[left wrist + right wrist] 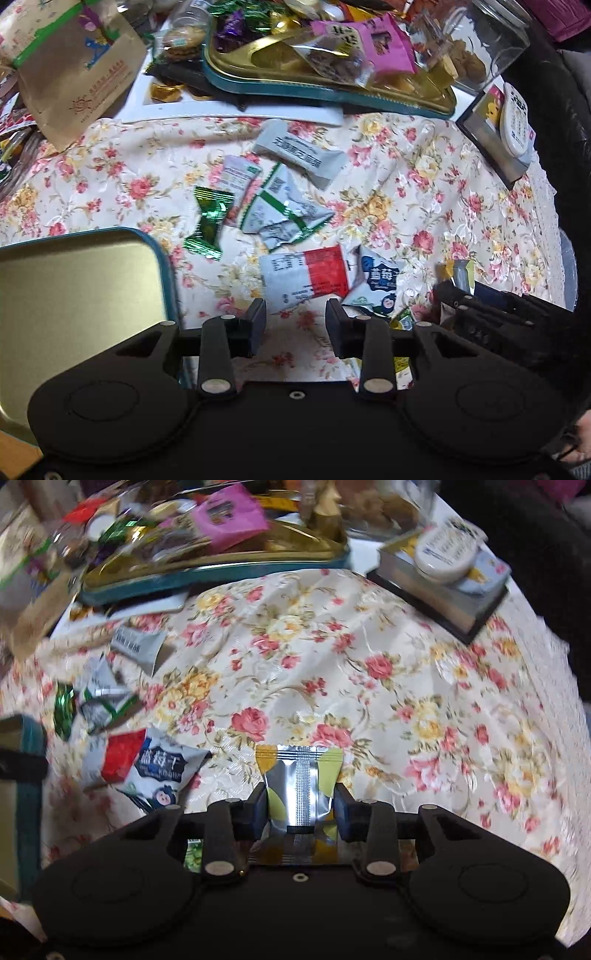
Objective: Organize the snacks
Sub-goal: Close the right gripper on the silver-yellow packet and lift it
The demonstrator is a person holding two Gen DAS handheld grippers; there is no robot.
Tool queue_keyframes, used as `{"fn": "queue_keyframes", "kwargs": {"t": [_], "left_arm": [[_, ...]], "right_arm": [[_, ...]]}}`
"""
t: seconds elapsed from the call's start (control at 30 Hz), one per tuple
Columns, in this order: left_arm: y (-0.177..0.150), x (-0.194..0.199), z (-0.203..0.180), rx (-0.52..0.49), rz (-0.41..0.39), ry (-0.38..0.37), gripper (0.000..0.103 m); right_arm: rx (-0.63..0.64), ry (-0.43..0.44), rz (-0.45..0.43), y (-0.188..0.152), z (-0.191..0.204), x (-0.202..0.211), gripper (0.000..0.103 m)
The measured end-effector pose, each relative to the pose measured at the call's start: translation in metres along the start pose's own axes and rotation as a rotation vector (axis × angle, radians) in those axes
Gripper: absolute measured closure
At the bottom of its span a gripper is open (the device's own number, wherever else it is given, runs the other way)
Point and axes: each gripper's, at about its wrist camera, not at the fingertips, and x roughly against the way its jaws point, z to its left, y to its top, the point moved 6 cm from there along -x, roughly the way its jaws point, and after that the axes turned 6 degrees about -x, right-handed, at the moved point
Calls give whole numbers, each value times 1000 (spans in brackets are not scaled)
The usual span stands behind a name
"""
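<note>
Several snack packets lie on the floral tablecloth (424,206): a red-and-white packet (310,275), a blue-and-white pouch (376,288), a green foil candy (208,221), a crumpled green-and-white wrapper (280,210) and a grey-white bar (299,153). My left gripper (295,325) is open, with only cloth between its fingers, just below the red-and-white packet. An empty gold tin (74,280) with a teal rim sits to its left. My right gripper (300,797) is shut on a silver-and-yellow packet (299,771), its pads pressing both sides. The blue-and-white pouch (166,771) lies to that gripper's left.
At the back, a gold tin (332,85) is piled with wrapped snacks. Beside it stand a glass jar (480,44) and a brown paper bag (85,74). A book with a round tub (443,594) lies at the back right. The table's edge drops off at the right.
</note>
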Motion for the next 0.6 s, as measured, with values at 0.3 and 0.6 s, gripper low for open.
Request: {"fn": "queue_keyframes", "kwargs": {"t": [0.3,0.6], "left_arm": [[5,-22,-56,-124,-24,-15,59],[7,-46,-76,-166,-28,56,59]], "right_arm": [[-263,115,36,14,-34,26,64],[-262,38,-32,20,-48,52,64]]}}
